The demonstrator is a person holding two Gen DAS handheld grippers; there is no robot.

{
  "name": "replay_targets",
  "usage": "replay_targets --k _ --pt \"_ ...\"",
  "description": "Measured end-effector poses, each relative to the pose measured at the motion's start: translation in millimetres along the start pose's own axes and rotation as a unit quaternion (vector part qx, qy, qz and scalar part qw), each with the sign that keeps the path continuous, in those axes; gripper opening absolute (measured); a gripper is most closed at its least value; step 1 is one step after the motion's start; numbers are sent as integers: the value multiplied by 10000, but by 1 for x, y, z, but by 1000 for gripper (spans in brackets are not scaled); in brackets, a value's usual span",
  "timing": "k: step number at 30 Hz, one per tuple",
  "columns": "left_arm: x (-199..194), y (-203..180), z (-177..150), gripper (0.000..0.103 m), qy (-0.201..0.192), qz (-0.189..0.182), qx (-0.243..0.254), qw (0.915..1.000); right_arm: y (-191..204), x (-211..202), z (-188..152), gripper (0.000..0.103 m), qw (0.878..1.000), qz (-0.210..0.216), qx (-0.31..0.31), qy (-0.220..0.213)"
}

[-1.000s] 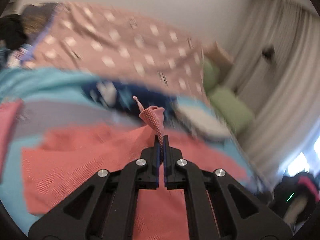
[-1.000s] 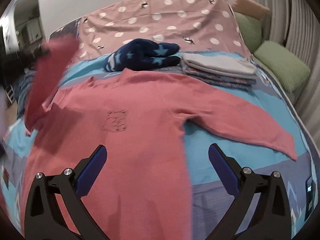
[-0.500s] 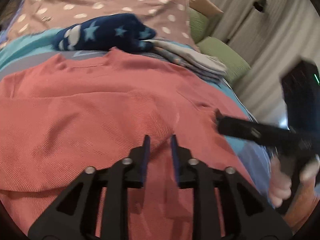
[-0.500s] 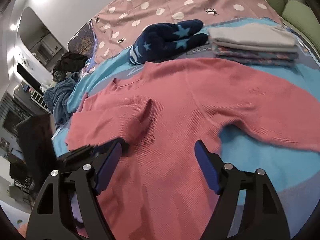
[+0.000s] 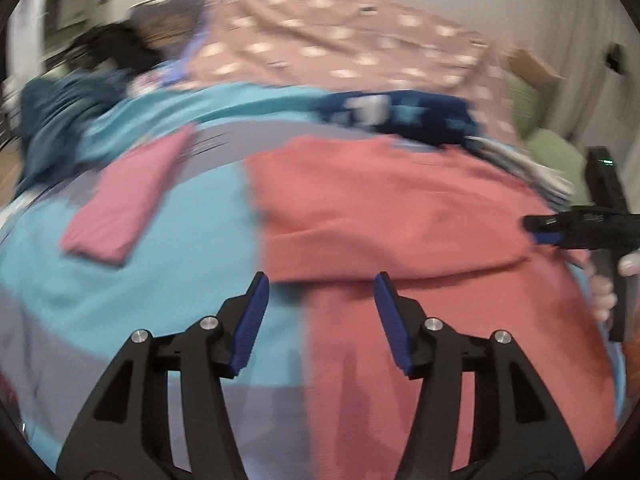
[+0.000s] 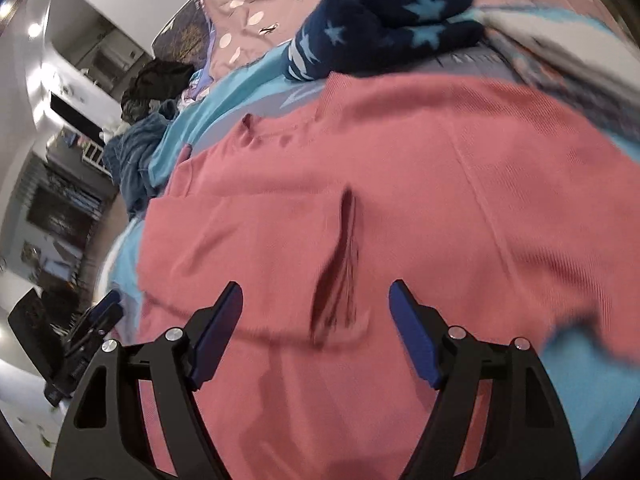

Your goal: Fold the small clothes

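A coral-red long-sleeved garment lies flat on the turquoise and grey bedcover. One of its sleeves is folded across the chest; the sleeve's end casts a dark crease. My left gripper hovers over the garment's left edge, its jaws opening with nothing between them. My right gripper stands open just above the folded sleeve on the garment and grips nothing. It shows at the right edge of the left wrist view as the right gripper, with a hand behind it.
A folded pink piece lies to the left on the cover. Behind the garment's collar are a navy star-patterned bundle and a blurred stack of pale folded clothes. Dark blue and black clothes are heaped at the far left. Green cushions sit far right.
My left gripper let go of the sleeve end it held; the sleeve now lies across the chest. That gripper opened and swung left. My right gripper sank closer to the garment and narrowed a little.
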State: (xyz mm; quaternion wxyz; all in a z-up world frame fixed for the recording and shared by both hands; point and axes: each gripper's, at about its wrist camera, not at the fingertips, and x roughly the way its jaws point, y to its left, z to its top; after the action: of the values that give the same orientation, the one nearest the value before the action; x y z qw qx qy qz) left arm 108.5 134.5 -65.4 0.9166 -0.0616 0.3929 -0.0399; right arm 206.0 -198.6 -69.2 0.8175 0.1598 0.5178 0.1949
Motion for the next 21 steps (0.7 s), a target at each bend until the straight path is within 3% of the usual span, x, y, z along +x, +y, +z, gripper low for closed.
replay_targets --k 2,3,4,5,6,9,12,14,16,19,21 --pt "3 15 -2 59 83 122 -131 9998 7 14 9 69 9999 14 -107 20" --pt "6 21 -4 60 120 130 -196 9997 14 21 10 55 9997 27 -212 117" --pt "10 25 -4 61 171 106 -243 9995 20 25 10 48 9993 -43 -314 201" --pt "14 26 -4 62 198 96 -276 9994 28 27 11 20 9983 -185 -490 253" --pt "17 27 -4 62 219 92 -305 9993 34 28 13 3 9977 -170 -570 315" --pt "31 27 1 62 232 43 -330 9992 45 -6 22 3 9975 -55 -673 -230" --pt "35 23 4 62 169 -19 -348 9992 41 -66 32 3 9922 -36 -561 -1113" --pt "35 18 7 63 94 -156 -333 9993 33 -84 35 3 9862 -469 -568 -1485" --pt "36 10 8 63 62 -239 -286 9993 16 -81 39 3 9832 -884 -586 -1488" --pt "43 -1 8 63 120 -304 -186 9993 -14 -49 38 3 9911 -855 -334 -961" --pt "45 -5 9 63 142 -323 -142 9993 -29 -30 35 6 9905 -1134 -212 -748"
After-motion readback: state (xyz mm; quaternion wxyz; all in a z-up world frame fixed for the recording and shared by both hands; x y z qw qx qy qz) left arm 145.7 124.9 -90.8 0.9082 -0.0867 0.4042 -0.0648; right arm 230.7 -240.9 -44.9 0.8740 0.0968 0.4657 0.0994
